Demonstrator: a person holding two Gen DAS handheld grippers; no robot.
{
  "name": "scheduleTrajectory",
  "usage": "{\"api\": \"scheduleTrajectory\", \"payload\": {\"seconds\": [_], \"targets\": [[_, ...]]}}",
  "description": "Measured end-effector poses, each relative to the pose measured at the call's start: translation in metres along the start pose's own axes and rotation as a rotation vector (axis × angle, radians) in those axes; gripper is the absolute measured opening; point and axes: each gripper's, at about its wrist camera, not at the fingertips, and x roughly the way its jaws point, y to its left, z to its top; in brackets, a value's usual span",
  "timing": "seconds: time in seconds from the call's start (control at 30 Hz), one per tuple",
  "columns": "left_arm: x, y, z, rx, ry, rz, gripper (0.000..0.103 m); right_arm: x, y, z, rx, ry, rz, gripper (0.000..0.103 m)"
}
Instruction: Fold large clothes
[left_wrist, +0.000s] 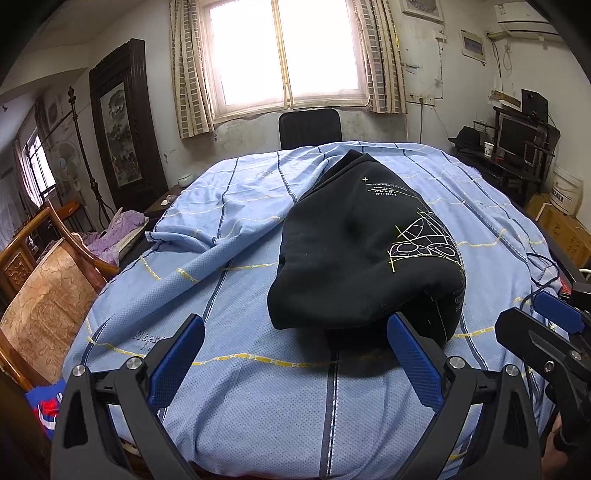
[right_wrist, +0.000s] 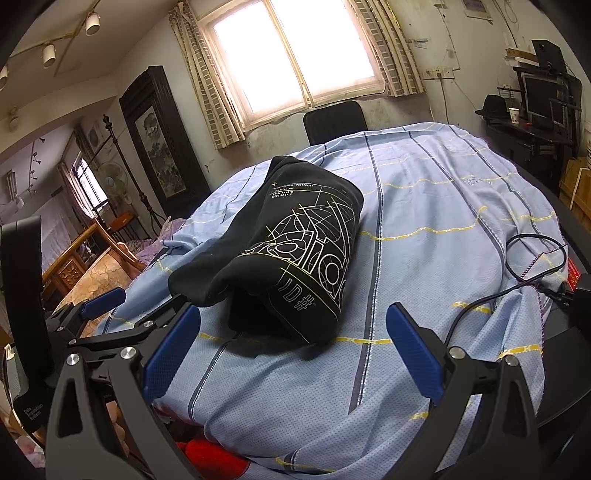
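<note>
While the left gripper (left_wrist: 295, 349) and right gripper (right_wrist: 293, 339) are hovering with jaws spread wide and holding nothing, a black printed garment (left_wrist: 364, 251) is lying bundled on the blue checked sheet (left_wrist: 240, 398) just beyond them; soft, floppy and probably light, it is likely best pinched at its near folded edge.

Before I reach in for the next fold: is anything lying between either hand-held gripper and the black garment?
Nothing visible. Only bare blue sheet lies between the open left hand-held gripper, the open right hand-held gripper and the black sweatshirt. The black cable lies off to the right.
</note>
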Motion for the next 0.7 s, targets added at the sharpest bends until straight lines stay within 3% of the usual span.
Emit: {"api": "scheduleTrajectory", "payload": {"seconds": [0.33, 0.7], "targets": [[-0.011, -0.006, -0.003, 0.025, -0.045, -0.007, 0.099, 0.0, -0.001, 0.0, 0.001, 0.0, 0.0, 0.098], [-0.005, 0.001, -0.001, -0.015, -0.025, 0.018, 0.099, -0.005, 0.0, -0.004, 0.018, -0.01, 0.003, 0.098]]}}
